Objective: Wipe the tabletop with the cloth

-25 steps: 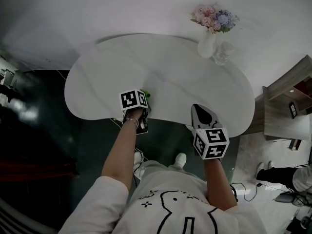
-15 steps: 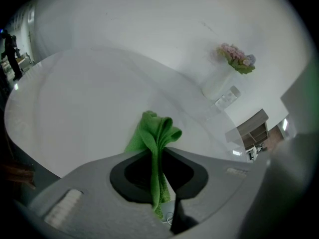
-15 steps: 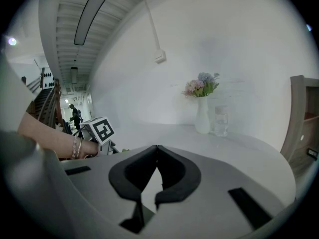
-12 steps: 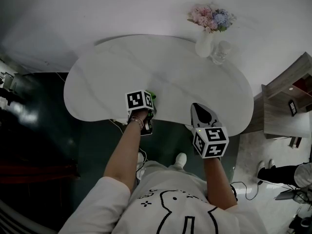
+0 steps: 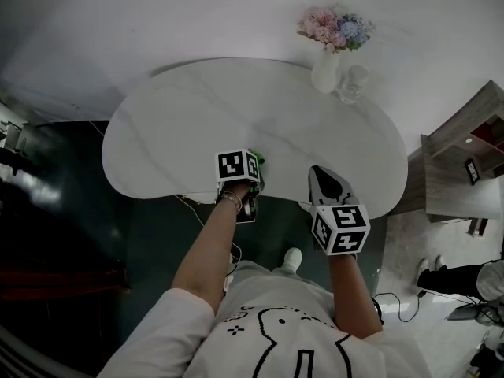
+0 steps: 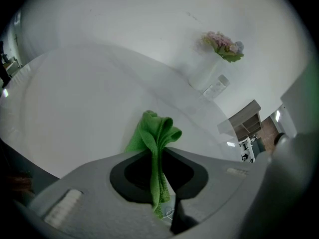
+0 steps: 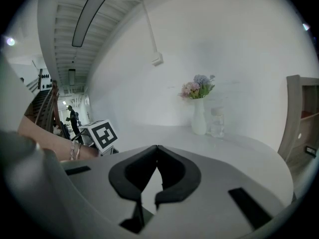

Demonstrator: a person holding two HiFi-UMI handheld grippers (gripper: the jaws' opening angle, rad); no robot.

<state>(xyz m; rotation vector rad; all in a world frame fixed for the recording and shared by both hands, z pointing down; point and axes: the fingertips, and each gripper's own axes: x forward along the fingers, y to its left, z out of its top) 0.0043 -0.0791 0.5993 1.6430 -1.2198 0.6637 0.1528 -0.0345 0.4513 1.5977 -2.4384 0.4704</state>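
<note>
While the left gripper [image 6: 158, 159] clenches its jaws on the green cloth [image 6: 157, 133], the wiping step appears to be in hand. The cloth bunches out just ahead of the jaws, seemingly against the white desk [image 6: 75, 98], and a tail of it hangs back between them. The right gripper [image 7: 157, 156] has its jaws pressed together on nothing and takes no part in the wiping.

Most of the desk lies bare ahead of the left jaws. The next move therefore probably calls for a firm downward press and a sweep forward or sideways, with the pinch tight enough that the cloth does not drag loose. The stroke should stop short of the vase of flowers [image 6: 205, 73] and the glass [image 6: 216, 86], which stand far ahead and to the right of the jaws.

The head view shows only a sliver of green [image 5: 258, 162] beside the left gripper's marker cube [image 5: 239, 166], so the grip itself reads only in the left gripper view. The head view alone shows both grippers together, low near the desk's close edge. The right gripper view shows the left hand's braceleted wrist [image 7: 75, 151] to the left of its own jaws.
</note>
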